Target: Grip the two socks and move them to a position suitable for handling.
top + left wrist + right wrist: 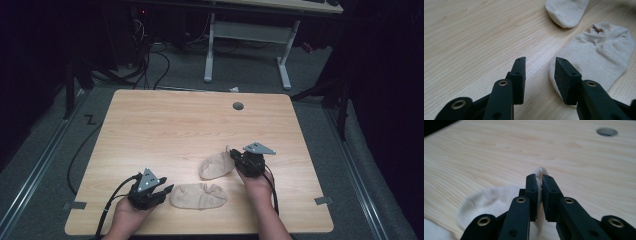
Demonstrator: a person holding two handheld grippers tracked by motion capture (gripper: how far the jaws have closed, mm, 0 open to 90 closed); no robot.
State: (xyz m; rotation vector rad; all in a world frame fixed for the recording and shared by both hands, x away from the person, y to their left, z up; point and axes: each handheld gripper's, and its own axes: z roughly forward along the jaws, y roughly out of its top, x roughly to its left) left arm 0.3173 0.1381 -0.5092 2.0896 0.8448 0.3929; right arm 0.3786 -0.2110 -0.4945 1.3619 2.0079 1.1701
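Two beige ankle socks lie on the wooden table (165,125). The near sock (199,195) (599,55) lies flat, its toe end towards my left gripper (167,186) (540,62). That gripper stands open just off the sock, and its right jaw overlaps the toe edge. The far sock (215,167) (489,202) lies behind it; its toe (566,12) is in the left gripper view too. My right gripper (234,154) (539,178) is shut on a pinched fold at that sock's right end, and a bit of fabric sticks out past the tips.
A round cable hole (238,106) (607,131) sits near the table's far edge. Beyond the table a white desk frame (245,35) stands on grey floor with loose cables (150,65). Bare wood spreads across the far and left parts of the table.
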